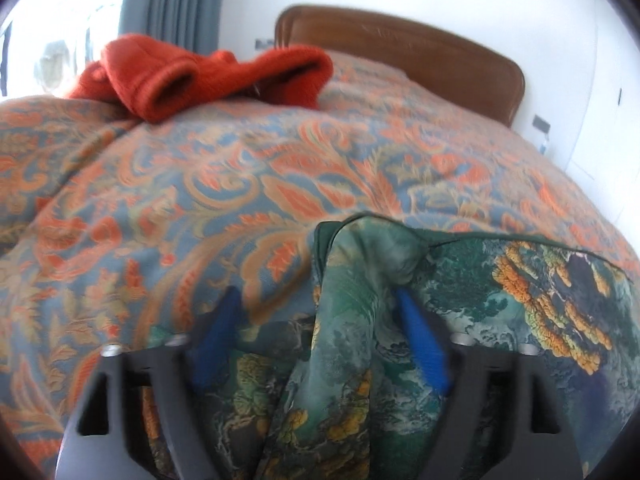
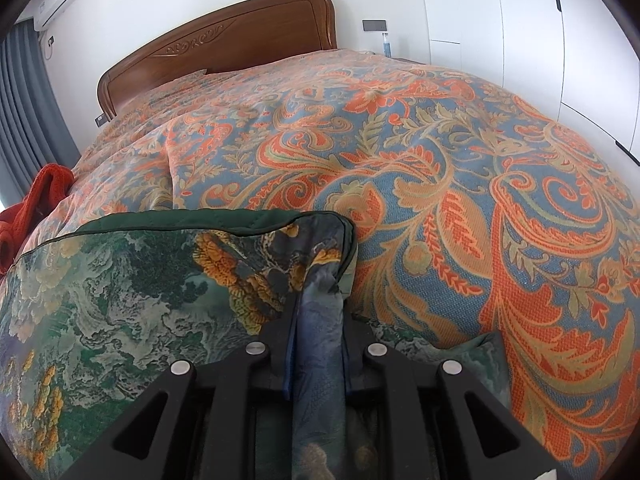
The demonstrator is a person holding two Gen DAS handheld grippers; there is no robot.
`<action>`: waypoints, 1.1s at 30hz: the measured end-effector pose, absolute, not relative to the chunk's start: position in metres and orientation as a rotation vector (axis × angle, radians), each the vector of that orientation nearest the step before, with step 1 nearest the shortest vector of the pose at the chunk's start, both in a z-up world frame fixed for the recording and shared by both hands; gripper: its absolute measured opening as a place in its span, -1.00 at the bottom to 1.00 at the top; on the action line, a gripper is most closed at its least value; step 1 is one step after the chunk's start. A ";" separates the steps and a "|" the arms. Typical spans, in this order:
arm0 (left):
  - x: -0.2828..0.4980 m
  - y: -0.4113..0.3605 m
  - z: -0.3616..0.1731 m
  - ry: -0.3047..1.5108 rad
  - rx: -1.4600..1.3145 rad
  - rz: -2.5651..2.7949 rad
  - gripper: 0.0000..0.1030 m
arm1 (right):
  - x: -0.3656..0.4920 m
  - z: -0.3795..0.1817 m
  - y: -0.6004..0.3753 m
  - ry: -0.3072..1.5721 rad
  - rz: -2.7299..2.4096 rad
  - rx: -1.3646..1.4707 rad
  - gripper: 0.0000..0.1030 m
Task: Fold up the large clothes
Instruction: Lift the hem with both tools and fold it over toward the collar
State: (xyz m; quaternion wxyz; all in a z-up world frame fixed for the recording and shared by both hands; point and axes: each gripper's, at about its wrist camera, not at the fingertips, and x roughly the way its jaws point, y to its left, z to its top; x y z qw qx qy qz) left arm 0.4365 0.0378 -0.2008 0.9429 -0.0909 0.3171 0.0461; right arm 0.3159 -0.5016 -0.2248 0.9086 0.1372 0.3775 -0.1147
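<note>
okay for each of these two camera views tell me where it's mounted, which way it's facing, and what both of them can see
Left wrist: on the left gripper, facing up the bed toward the headboard; blue fingers spread beside the green printed garment.
Right wrist: on the right gripper, same direction; jaws clamped on a garment fold.
Shared: garment, headboard, patterned bedspread, red sweater.

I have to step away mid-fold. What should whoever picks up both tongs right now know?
Left tongs: open, a ridge of the green printed garment between the blue pads, not gripped.
Right tongs: shut on a bunched corner of that garment.
The garment lies on the patterned bedspread, near edge. An orange sweater lies further up the bed, untouched.
Done: hard to tell, the garment looks doubled over.
Left: regrip with the left, finish folding, then probably the sweater.
</note>
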 end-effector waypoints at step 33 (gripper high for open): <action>0.442 0.049 -0.184 0.879 -0.175 0.129 0.98 | 0.303 -0.216 -0.520 0.765 -0.228 0.427 -0.09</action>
